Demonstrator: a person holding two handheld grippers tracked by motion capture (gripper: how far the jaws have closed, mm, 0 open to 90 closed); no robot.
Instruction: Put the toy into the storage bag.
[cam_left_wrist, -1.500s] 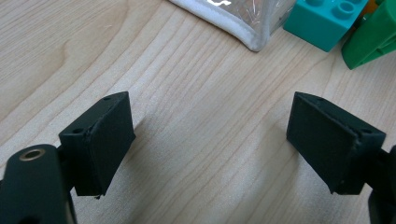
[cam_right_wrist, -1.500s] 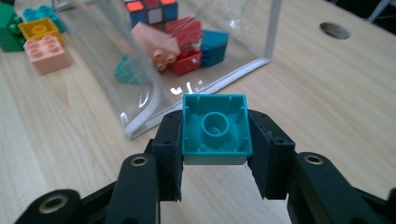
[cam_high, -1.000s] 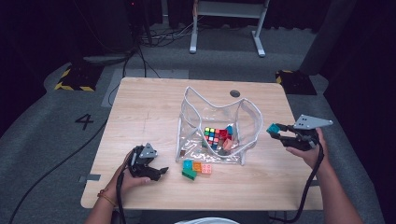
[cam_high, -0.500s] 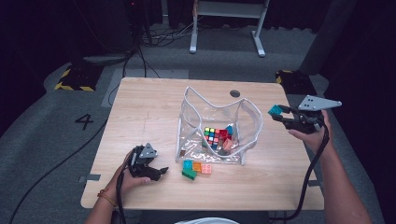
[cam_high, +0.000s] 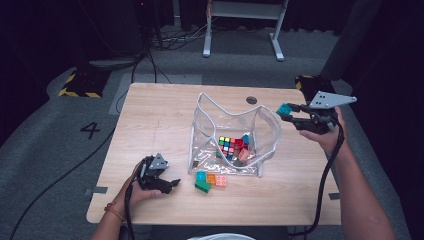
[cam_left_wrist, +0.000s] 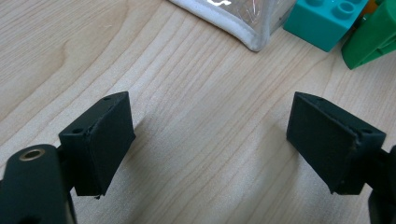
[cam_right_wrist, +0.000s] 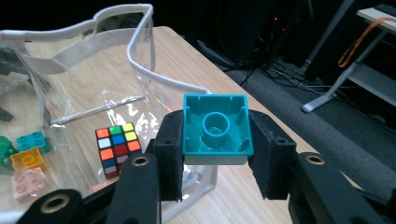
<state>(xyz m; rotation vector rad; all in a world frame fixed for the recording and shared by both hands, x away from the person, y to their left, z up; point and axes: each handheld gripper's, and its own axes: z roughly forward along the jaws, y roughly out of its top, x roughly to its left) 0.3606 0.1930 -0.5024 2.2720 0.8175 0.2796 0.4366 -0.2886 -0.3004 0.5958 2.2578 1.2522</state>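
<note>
My right claw (cam_right_wrist: 215, 154) is gripping a teal block (cam_right_wrist: 215, 128) — hovering over the table's (cam_high: 150, 115) right edge. My left claw (cam_left_wrist: 210, 140) is gaping empty near the front-left corner.

Table (cam_high: 150, 125): pale wood-grain top, matt, smooth; fine grain lines clear in the left gripper view.
Bag (cam_high: 227, 125): clear glossy plastic film, creased, catching glare; white woven cloth piping along rim and seams.
Teal brick (cam_right_wrist: 217, 128): hard moulded plastic, smooth, slight sheen, hollow underside.
Cube (cam_right_wrist: 117, 147): glossy colour stickers on black plastic.
Right gripper (cam_right_wrist: 217, 154): pads (cam_right_wrist: 169, 154) matt black, foam-like, rough edges; brass-coloured metal inserts in black plastic body.
Floor (cam_high: 45, 150): grey carpet, coarse, matt.
</note>
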